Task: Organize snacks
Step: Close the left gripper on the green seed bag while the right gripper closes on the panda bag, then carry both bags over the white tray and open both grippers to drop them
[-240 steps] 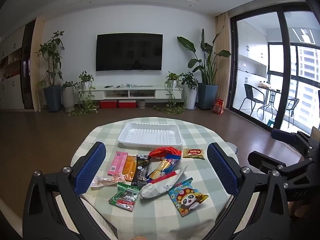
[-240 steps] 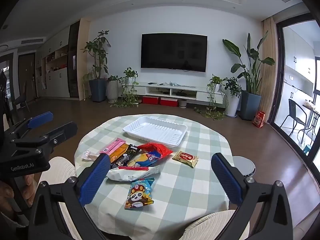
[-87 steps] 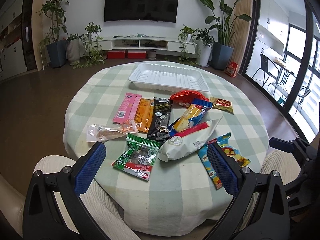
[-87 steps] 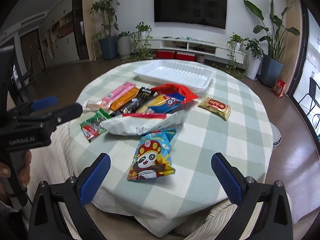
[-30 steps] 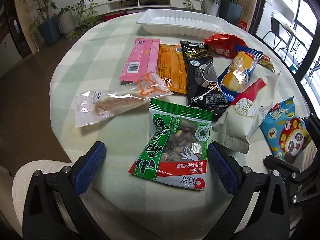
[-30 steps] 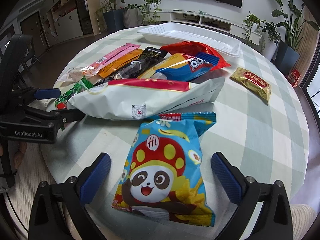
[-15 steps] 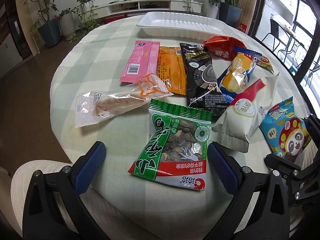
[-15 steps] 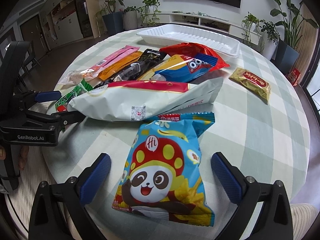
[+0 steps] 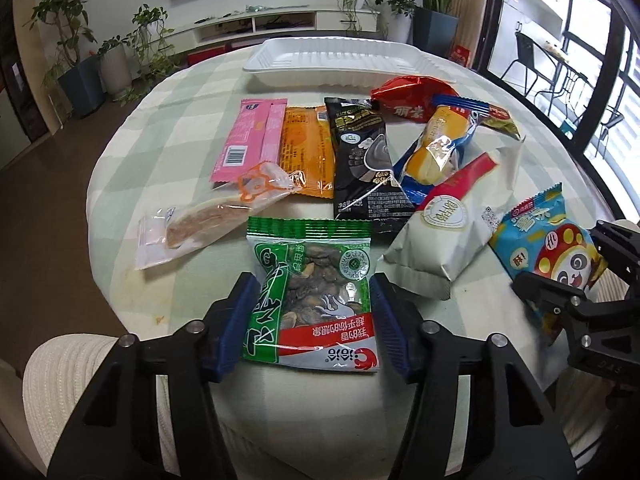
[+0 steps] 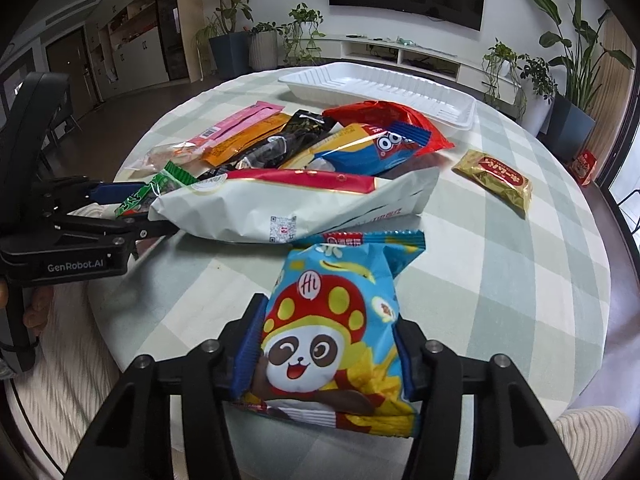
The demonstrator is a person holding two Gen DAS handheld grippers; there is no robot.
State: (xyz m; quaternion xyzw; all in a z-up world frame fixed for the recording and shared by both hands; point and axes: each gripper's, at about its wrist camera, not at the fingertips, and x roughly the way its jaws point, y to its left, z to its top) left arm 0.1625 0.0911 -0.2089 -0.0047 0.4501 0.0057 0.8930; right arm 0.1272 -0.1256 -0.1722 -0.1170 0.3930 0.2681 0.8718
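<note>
Here each gripper has just been closing on its own packet at the near edge of the round table with the green-and-white checked cloth [image 9: 168,92]. The left gripper [image 9: 310,312] has its blue pads against the two long sides of the green-and-clear plastic bag of seeds [image 9: 310,296], which lies flat with its long axis running straight away from the gripper, sealed zigzag top farthest off. The right gripper [image 10: 326,344] is clamped the same way on the blue foil snack bag printed with a panda in a red mushroom cap [image 10: 336,320], whose sides bulge and crease where the pads squeeze. The white ribbed plastic tray [image 9: 340,62] sits empty at the far side of the table, directly ahead of both grippers, and between it and the two held bags lies the rest of the heap, including the long white pillow bag with a red strip [image 10: 288,204] stretched crosswise. So the carry probably has to go up and over that heap; the tray's long side faces the grippers, and neither hand looks clearly nearer to it
</note>
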